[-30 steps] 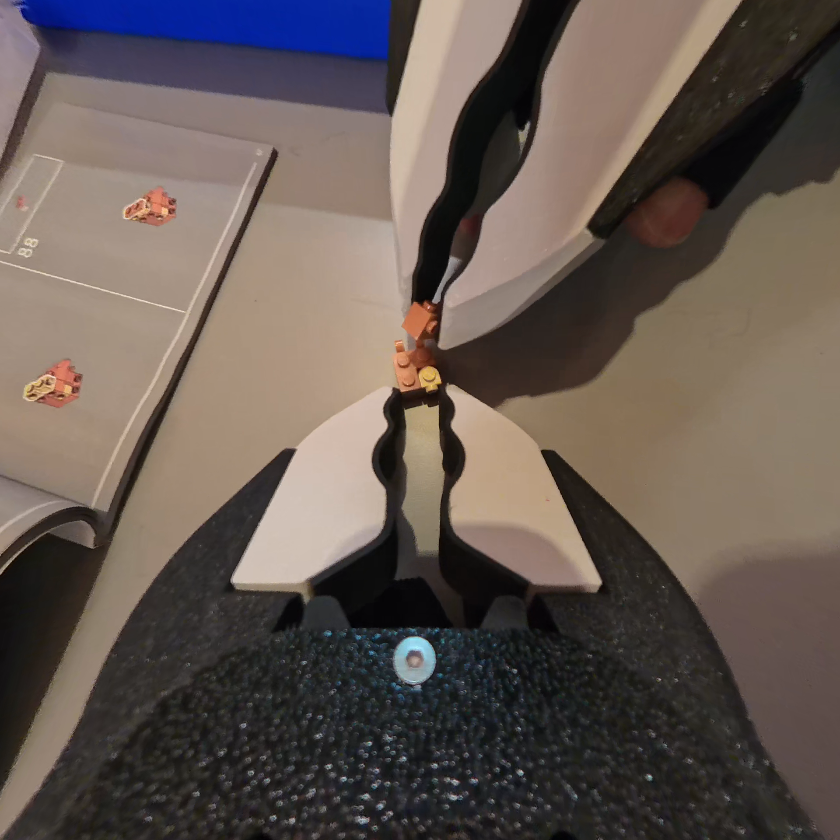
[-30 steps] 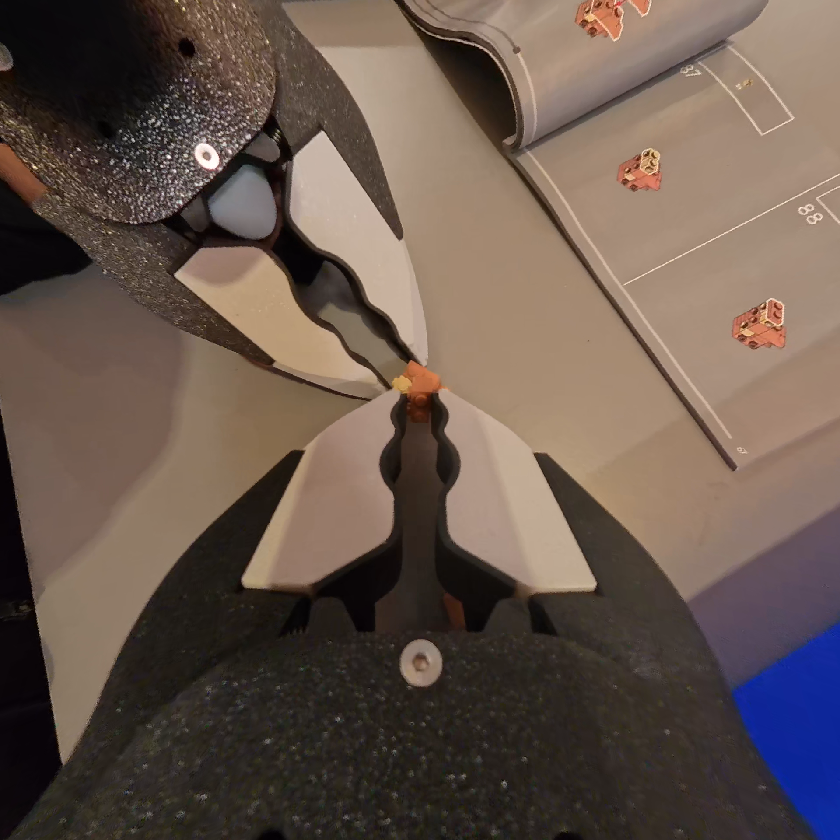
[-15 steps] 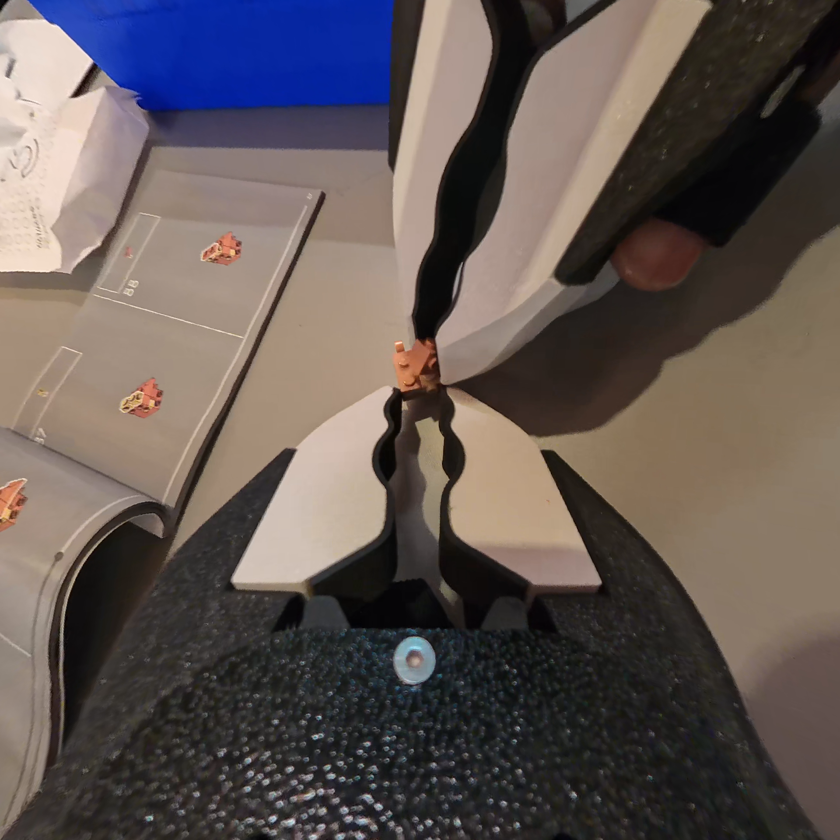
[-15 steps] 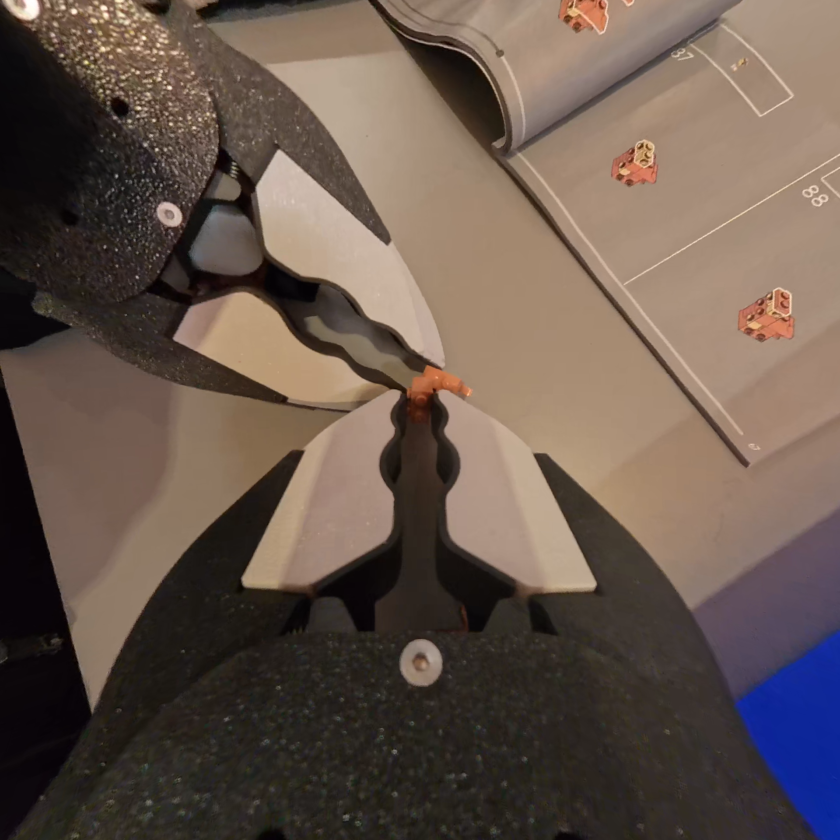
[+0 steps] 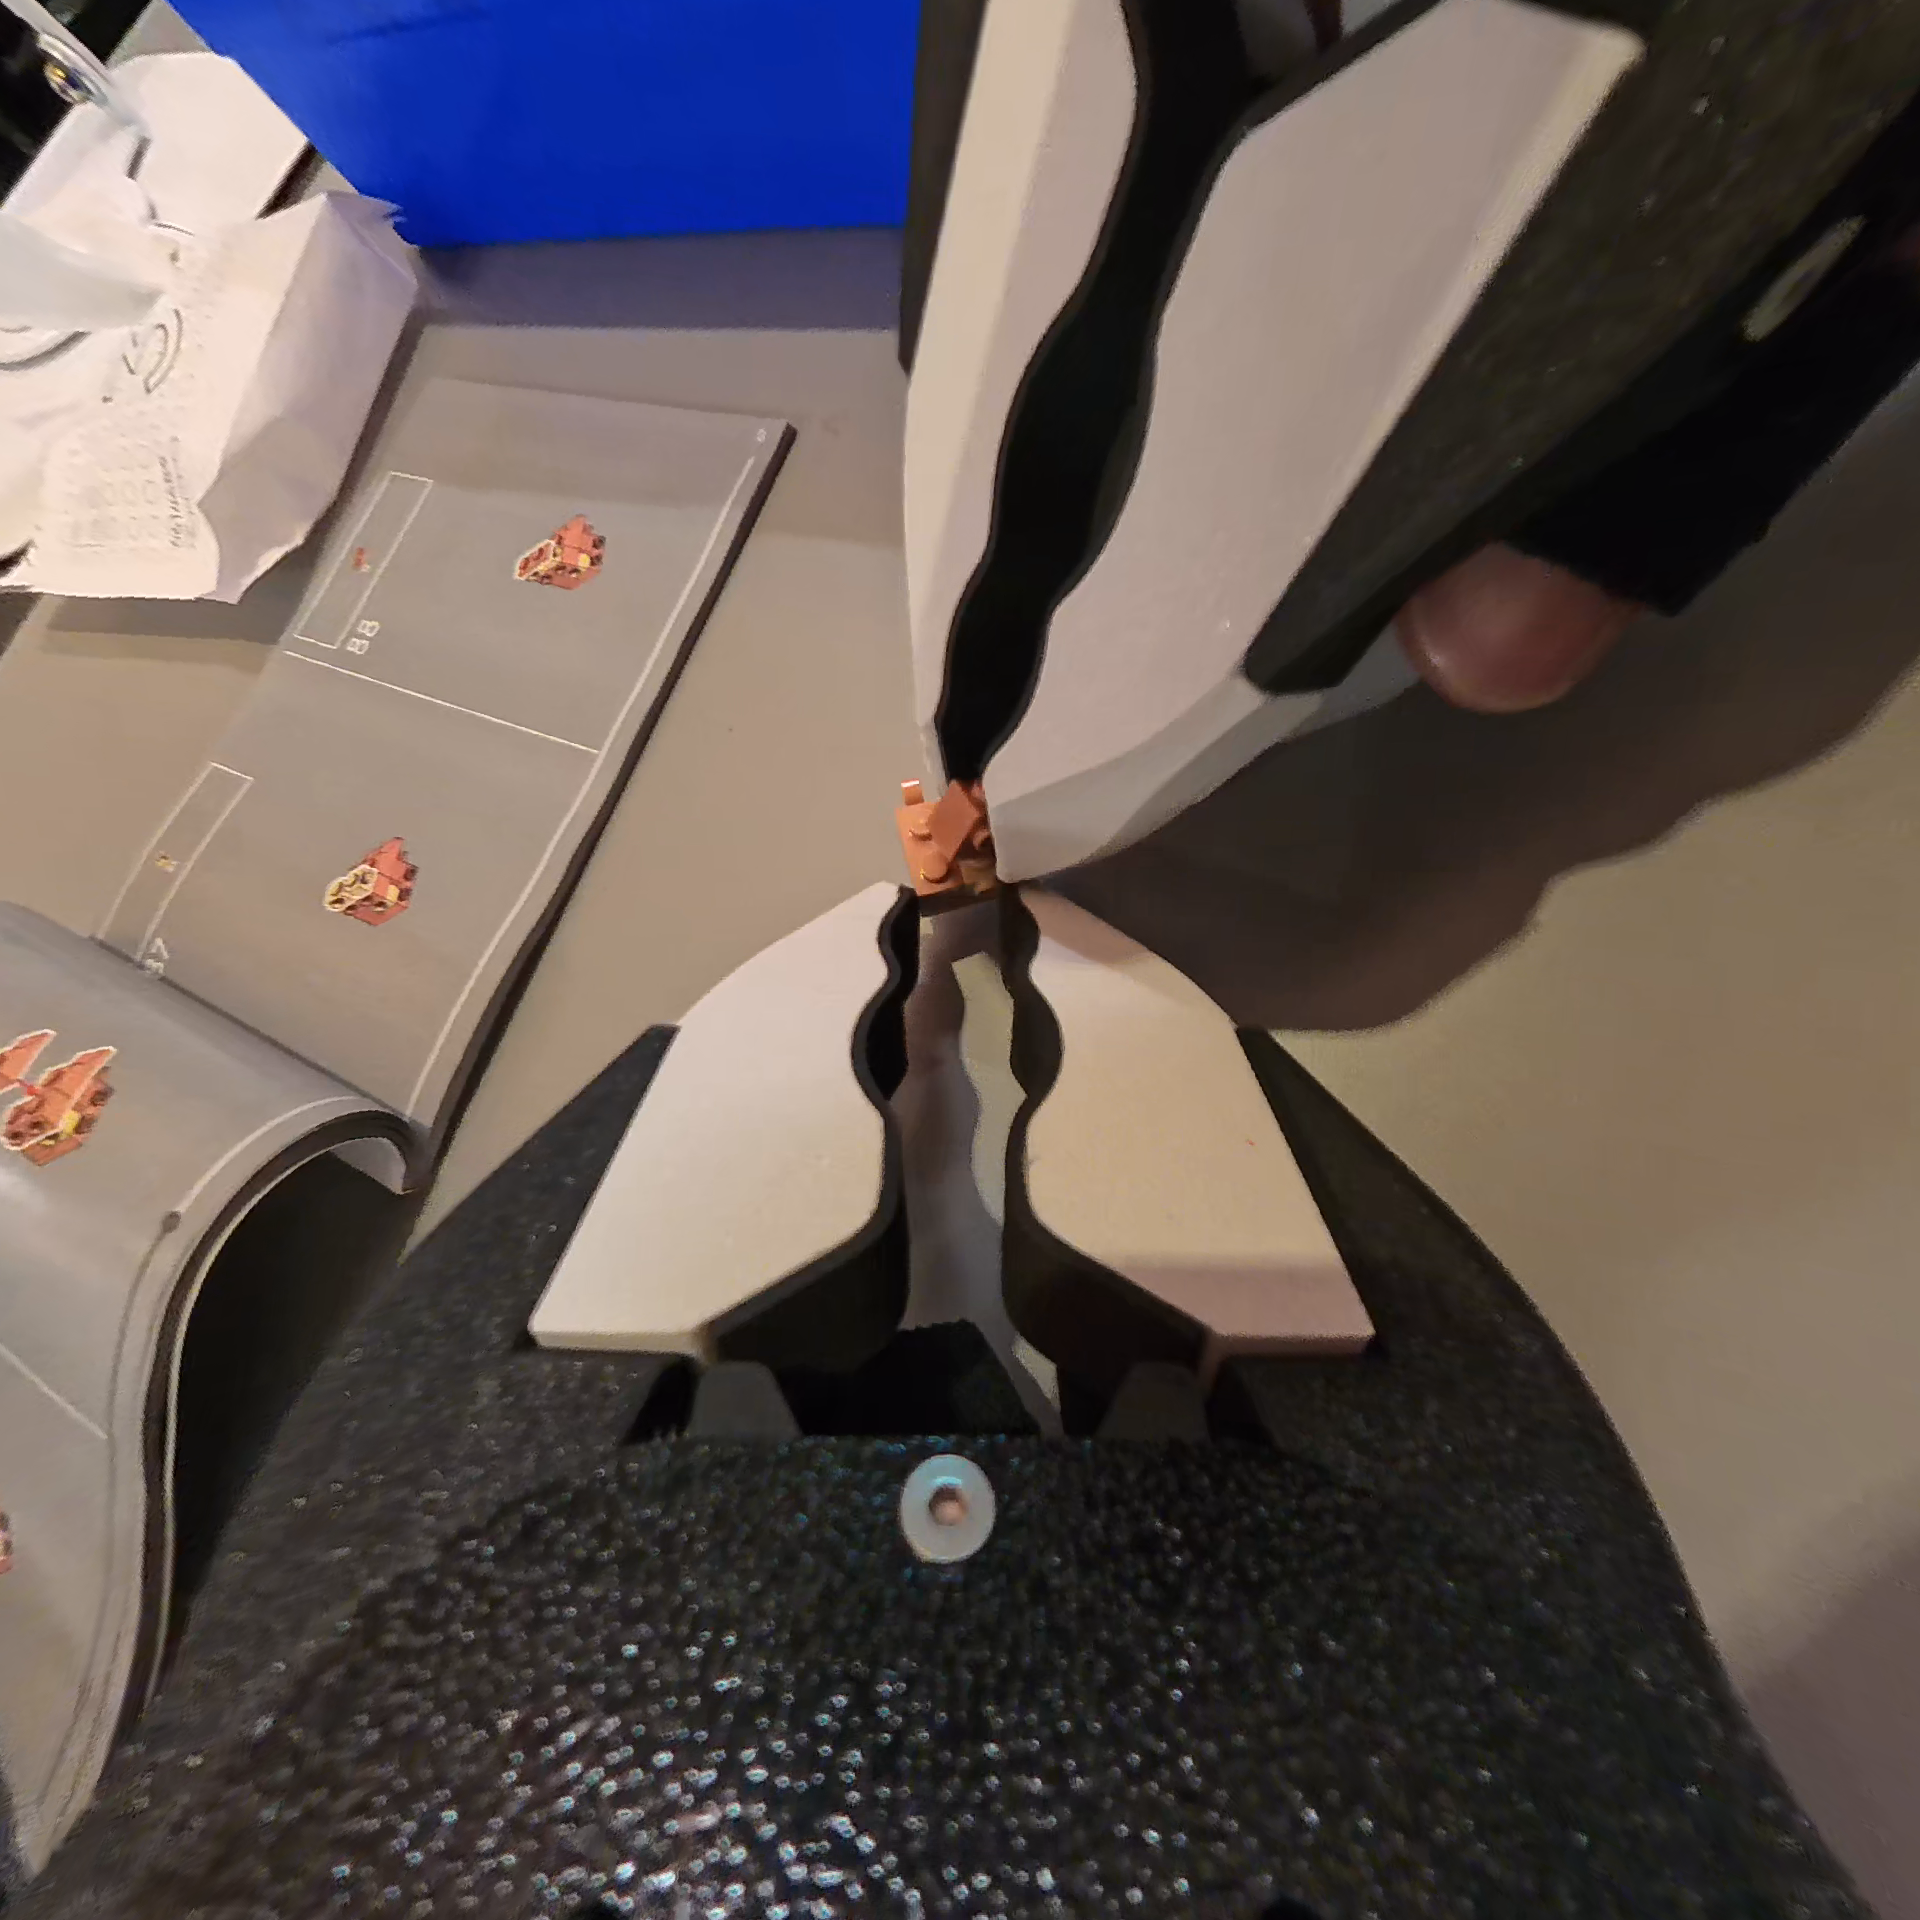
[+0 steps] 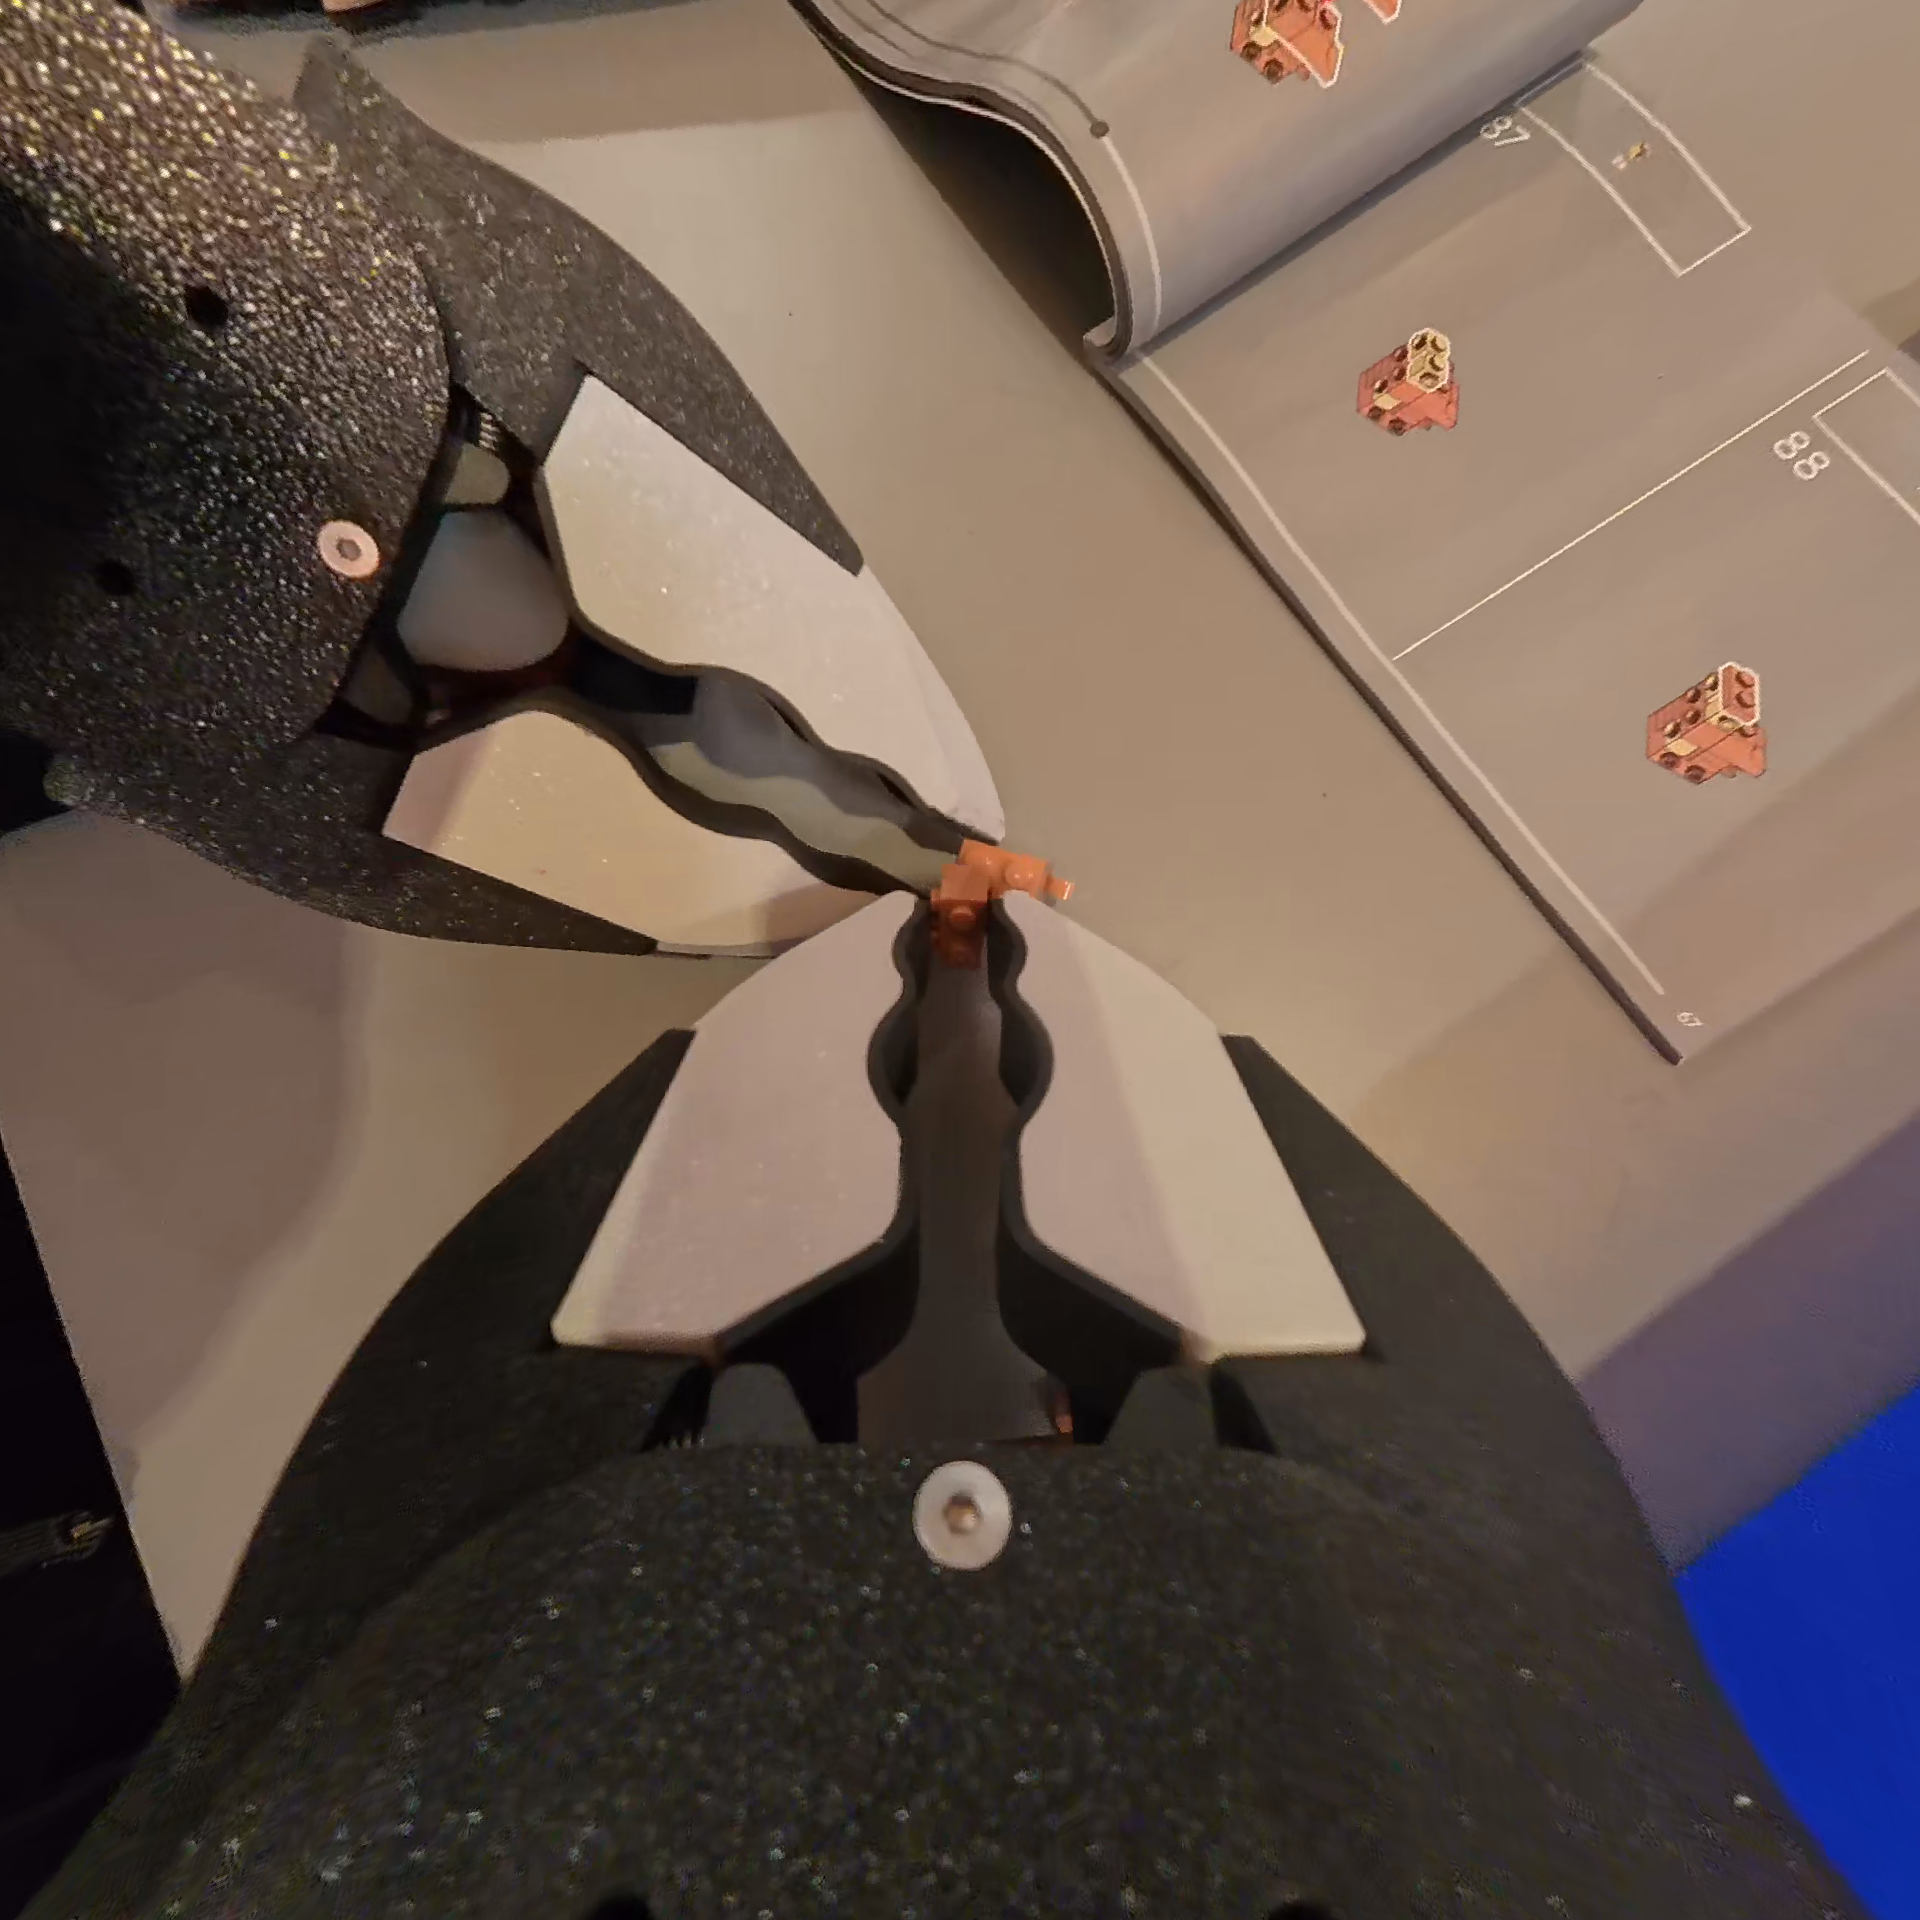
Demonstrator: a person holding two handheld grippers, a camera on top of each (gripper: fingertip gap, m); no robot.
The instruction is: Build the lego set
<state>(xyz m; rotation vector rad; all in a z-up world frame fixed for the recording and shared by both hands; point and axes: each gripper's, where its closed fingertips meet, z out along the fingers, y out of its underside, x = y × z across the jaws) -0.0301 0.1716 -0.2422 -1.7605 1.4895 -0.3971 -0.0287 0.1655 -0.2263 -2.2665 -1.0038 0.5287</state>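
Now my left gripper (image 5: 958,902) and right gripper (image 6: 961,914) both pinch the small reddish-brown toy-brick assembly (image 5: 943,850) above the grey table (image 5: 1558,1143); its pieces look joined, beside the open grey instruction booklet (image 6: 1558,540).

The left gripper (image 5: 958,902) and the right gripper (image 6: 961,914) are meeting tip to tip at an angle, each with its white fingers nearly closed and pinching a small reddish-brown brick cluster (image 5: 943,847). A fingertip (image 5: 1507,644) is pressing under the right gripper's black body.
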